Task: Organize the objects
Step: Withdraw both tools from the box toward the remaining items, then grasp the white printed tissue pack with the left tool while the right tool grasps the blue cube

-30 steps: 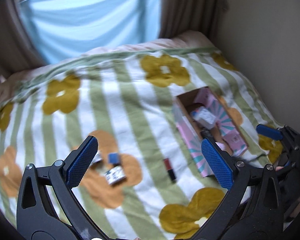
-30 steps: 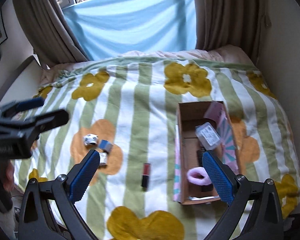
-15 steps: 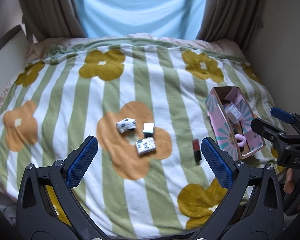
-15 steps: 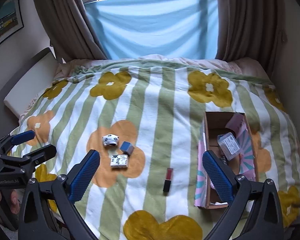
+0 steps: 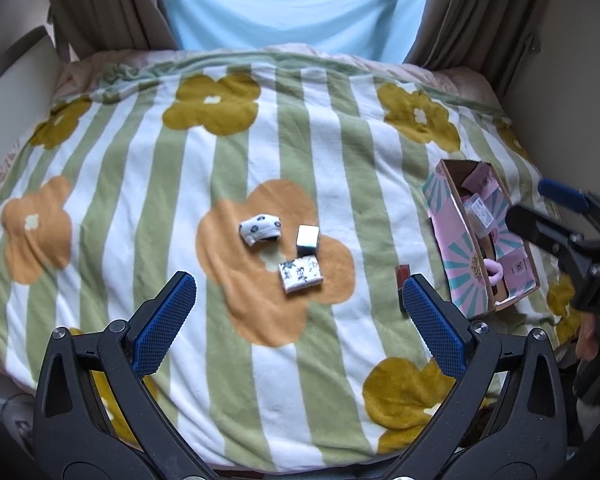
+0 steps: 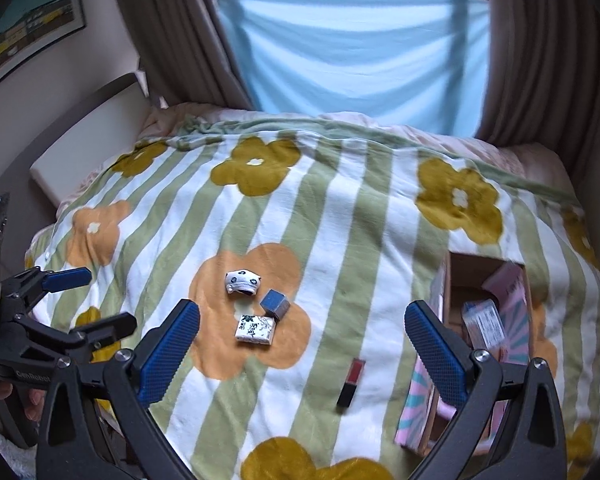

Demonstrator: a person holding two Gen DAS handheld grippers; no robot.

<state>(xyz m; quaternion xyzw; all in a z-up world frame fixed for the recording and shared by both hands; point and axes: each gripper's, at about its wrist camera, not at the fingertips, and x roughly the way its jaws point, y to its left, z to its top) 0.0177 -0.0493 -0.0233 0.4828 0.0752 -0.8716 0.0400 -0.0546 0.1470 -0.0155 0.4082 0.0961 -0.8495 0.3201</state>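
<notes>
On the flowered blanket lie a rolled white spotted cloth (image 5: 260,229) (image 6: 243,281), a small grey-blue cube (image 5: 307,236) (image 6: 274,303), a flat white patterned packet (image 5: 301,274) (image 6: 255,329) and a red and black lipstick (image 6: 351,381) (image 5: 402,276). A pink open cardboard box (image 5: 452,240) (image 6: 448,280) at the right holds several items. My left gripper (image 5: 296,320) is open and empty above the near blanket. My right gripper (image 6: 300,344) is open and empty, near the box.
The bed fills the view, with brown curtains (image 6: 172,28) and a light blue sheet (image 6: 352,48) behind it. A wall stands at the right (image 5: 572,80). A white headboard panel (image 6: 88,140) and a framed picture (image 6: 28,12) are at the left.
Both grippers have pulled back and risen, so more of the bed shows. The left view has swung from the box towards the middle. The objects have not moved.
</notes>
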